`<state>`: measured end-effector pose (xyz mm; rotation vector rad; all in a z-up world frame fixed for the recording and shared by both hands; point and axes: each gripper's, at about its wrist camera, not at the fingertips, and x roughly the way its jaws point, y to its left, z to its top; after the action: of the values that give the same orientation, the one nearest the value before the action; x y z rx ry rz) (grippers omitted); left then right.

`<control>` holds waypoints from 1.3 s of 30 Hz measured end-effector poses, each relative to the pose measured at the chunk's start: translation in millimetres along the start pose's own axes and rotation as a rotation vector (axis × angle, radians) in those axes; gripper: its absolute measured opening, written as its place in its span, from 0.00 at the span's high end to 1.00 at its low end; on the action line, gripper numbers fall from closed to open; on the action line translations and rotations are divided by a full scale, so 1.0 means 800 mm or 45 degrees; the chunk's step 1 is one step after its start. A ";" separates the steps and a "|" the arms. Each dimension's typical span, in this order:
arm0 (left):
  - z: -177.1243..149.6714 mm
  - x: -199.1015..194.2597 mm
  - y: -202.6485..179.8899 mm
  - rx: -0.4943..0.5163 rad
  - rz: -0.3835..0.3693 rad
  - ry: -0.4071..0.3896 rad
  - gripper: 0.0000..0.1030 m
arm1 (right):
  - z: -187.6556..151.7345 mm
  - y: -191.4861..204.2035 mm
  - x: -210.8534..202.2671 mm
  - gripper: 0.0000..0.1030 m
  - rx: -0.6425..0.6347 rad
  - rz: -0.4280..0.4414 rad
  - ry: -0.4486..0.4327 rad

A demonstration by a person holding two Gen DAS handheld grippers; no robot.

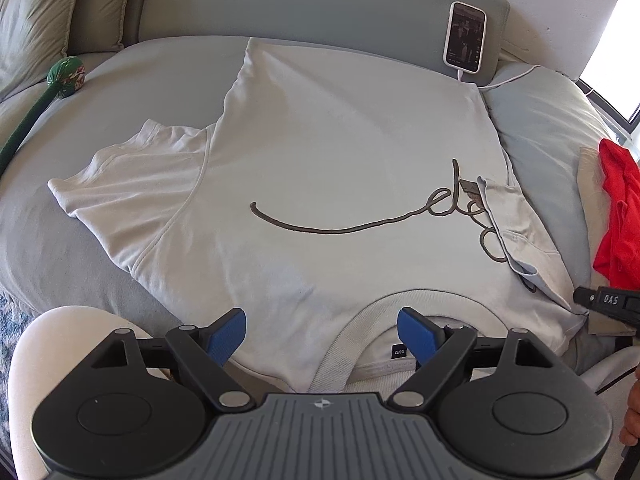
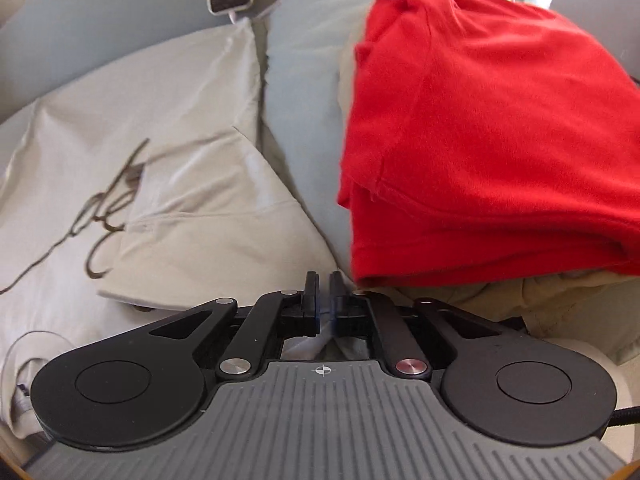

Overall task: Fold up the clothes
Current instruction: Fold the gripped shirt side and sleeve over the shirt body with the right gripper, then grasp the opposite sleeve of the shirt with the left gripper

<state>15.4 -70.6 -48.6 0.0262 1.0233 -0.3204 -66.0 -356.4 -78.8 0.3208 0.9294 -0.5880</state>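
Observation:
A pale grey T-shirt [image 1: 320, 152] with dark script lettering lies face up on a grey cushion, collar nearest me. Its left sleeve is spread out; its right sleeve [image 1: 516, 232] is folded in over the body. My left gripper [image 1: 320, 336] is open, its blue pads either side of the collar, just above the cloth. My right gripper [image 2: 324, 296] is shut on the T-shirt's edge by the right shoulder [image 2: 328, 332]; it shows in the left wrist view [image 1: 600, 304] at the right edge. The folded sleeve also shows in the right wrist view [image 2: 200, 216].
A folded red garment [image 2: 480, 140] lies on a beige one to the right, also in the left wrist view [image 1: 620, 216]. A phone [image 1: 464, 36] with a white cable leans on the grey backrest. A green plush toy [image 1: 66, 76] lies at the far left.

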 end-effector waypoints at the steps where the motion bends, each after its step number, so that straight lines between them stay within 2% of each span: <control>1: -0.001 -0.001 -0.001 -0.002 -0.004 0.001 0.19 | 0.001 0.007 -0.012 0.93 -0.012 0.029 -0.046; 3: -0.002 -0.005 -0.001 -0.008 -0.011 0.001 0.19 | 0.000 0.025 -0.032 0.93 -0.057 0.147 -0.101; 5: -0.002 -0.010 0.001 -0.019 -0.010 -0.009 0.18 | 0.002 0.042 -0.028 0.93 -0.094 0.281 -0.047; 6: -0.002 -0.013 0.003 -0.027 -0.007 -0.017 0.18 | -0.002 0.047 -0.021 0.93 -0.097 0.333 0.025; 7: -0.002 -0.016 0.007 -0.038 -0.002 -0.027 0.18 | -0.008 0.048 -0.014 0.93 -0.088 0.345 0.104; 10: 0.001 -0.030 0.026 -0.097 0.003 -0.059 0.18 | -0.029 0.043 -0.029 0.96 -0.092 0.348 0.150; 13: 0.010 -0.047 0.054 -0.198 -0.014 -0.107 0.18 | -0.035 0.044 -0.050 0.92 -0.118 0.334 0.238; 18: 0.025 -0.073 0.123 -0.467 -0.022 -0.193 0.17 | -0.034 0.031 -0.089 0.90 -0.004 0.441 0.108; 19: 0.026 -0.077 0.139 -0.520 -0.021 -0.216 0.17 | -0.030 0.032 -0.093 0.84 0.017 0.461 0.093; 20: 0.027 -0.080 0.155 -0.572 -0.020 -0.239 0.17 | -0.024 0.033 -0.096 0.71 0.036 0.484 0.077; 22: 0.024 -0.086 0.192 -0.712 -0.059 -0.284 0.17 | -0.019 0.036 -0.105 0.56 0.054 0.520 0.048; 24: 0.018 -0.087 0.231 -0.876 -0.106 -0.337 0.17 | -0.014 0.038 -0.114 0.55 0.067 0.555 0.038; 27: 0.014 -0.078 0.275 -1.029 -0.115 -0.390 0.21 | -0.009 0.040 -0.117 0.55 0.114 0.633 0.064; 30: 0.016 -0.054 0.309 -1.152 -0.152 -0.327 0.37 | -0.009 0.046 -0.115 0.55 0.149 0.696 0.097; 33: 0.017 -0.024 0.324 -1.219 -0.266 -0.263 0.51 | -0.010 0.058 -0.117 0.55 0.126 0.707 0.105; 35: 0.019 -0.006 0.329 -1.250 -0.341 -0.252 0.52 | -0.010 0.064 -0.118 0.55 0.105 0.702 0.101; 39: 0.027 0.015 0.335 -1.264 -0.331 -0.276 0.56 | -0.008 0.066 -0.118 0.55 0.095 0.698 0.108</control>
<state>113.0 178.1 -81.6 -1.0217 0.8784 -0.0195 -81.8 -279.4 -4.4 0.6452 0.8537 -0.1045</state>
